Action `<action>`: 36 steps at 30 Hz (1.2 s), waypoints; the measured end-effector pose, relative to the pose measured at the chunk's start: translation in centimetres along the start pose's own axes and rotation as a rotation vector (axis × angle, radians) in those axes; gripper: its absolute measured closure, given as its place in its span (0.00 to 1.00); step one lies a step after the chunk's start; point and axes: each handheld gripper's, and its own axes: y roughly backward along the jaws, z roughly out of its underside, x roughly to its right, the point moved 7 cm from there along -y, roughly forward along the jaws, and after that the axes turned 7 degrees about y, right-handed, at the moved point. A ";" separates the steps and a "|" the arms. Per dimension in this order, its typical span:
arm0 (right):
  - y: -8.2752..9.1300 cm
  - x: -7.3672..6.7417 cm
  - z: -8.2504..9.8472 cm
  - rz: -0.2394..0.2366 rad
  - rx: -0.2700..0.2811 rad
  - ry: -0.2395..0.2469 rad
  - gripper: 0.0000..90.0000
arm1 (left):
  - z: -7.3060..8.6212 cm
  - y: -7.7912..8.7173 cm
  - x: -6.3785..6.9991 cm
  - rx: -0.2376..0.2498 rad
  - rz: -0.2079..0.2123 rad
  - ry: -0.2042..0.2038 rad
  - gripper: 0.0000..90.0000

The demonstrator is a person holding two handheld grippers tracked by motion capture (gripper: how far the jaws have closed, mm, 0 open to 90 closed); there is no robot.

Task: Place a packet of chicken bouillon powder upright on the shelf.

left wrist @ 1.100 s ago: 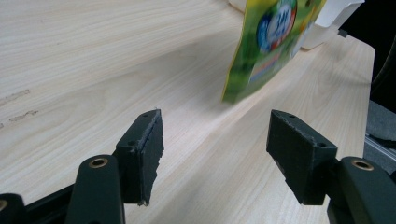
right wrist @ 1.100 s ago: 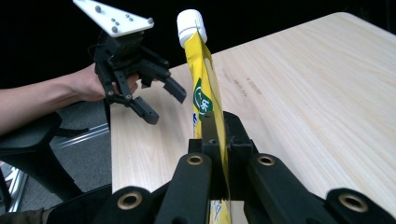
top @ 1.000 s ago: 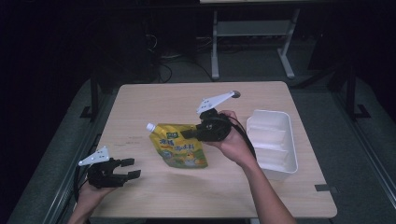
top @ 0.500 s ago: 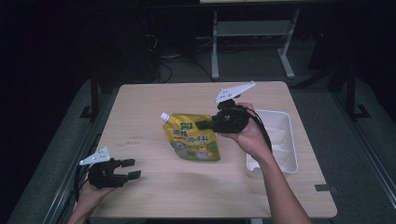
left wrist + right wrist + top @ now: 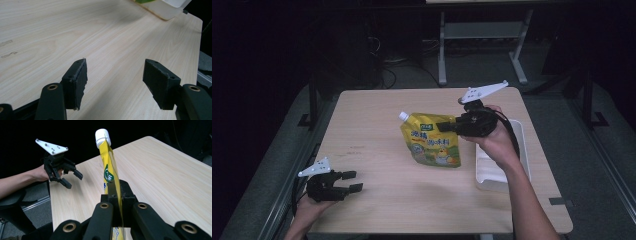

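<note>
A yellow spouted drink pouch [image 5: 432,142] with a white cap hangs above the middle of the wooden table [image 5: 377,130], lifted by its right edge. My right gripper [image 5: 447,125] is shut on that edge; in the right gripper view the pouch [image 5: 109,167] stands edge-on between the black fingers [image 5: 125,192]. My left gripper [image 5: 352,181] rests at the table's front left corner, open. In the left gripper view its two pads [image 5: 77,80] stand wide apart with bare wood between them. The left gripper [image 5: 71,178] also appears far off in the right gripper view.
A white rectangular tray [image 5: 522,150] lies on the right side of the table, just right of the hanging pouch; its corner [image 5: 165,11] appears in the left gripper view. A metal stand [image 5: 482,35] is on the floor behind the table.
My right gripper has carried the pouch to the right and a little up, toward the white tray. The left gripper has stayed where it was.
</note>
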 end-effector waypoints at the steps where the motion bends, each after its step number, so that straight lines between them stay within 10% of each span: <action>1: 0.2 0.1 0.0 0.004 0.002 0.001 0.99 | 0.0 0.0 0.0 -0.003 0.000 0.000 0.39; 36: 7.9 2.6 2.6 0.124 0.039 -0.063 0.99 | 0.4 -0.4 0.1 -0.036 -0.003 -0.022 0.39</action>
